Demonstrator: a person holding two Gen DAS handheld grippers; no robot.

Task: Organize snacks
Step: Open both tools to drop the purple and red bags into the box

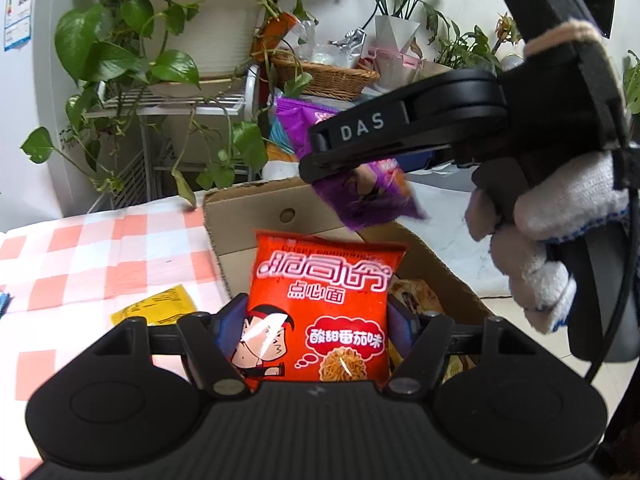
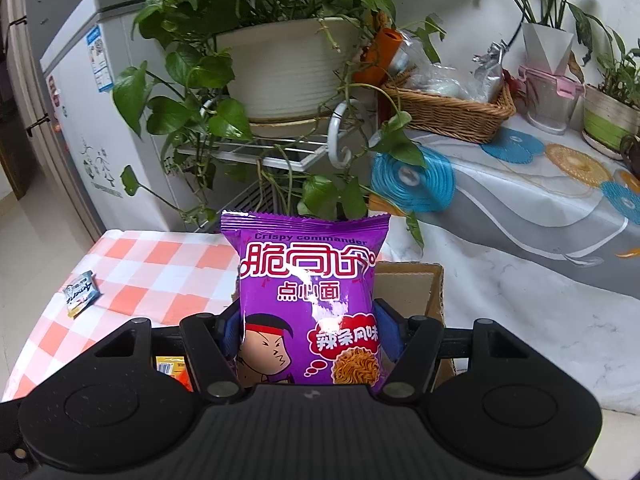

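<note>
Glossy red crinkled snack packet (image 1: pixel 320 312) clamped between left gripper (image 1: pixel 318 320) jaws, shiny purple pillow packet (image 2: pixel 308 312) clamped between right gripper (image 2: pixel 310 328) jaws, corrugated cardboard box (image 1: pixel 236 216) beyond both

Plants pretty much everywhere back here

Big white pot of pothos (image 2: pixel 288 68) sits on a white wire stand (image 2: pixel 280 152), vines hanging down over it. White fridge (image 2: pixel 84 128) to its left. On the right, a wicker basket (image 2: pixel 452 114) stuffed with clear bags sits on a side table with a grey swirly cloth (image 2: pixel 520 200), next to a pink-lidded clear container (image 2: pixel 550 96) and another potted plant (image 2: pixel 610 120).
</note>
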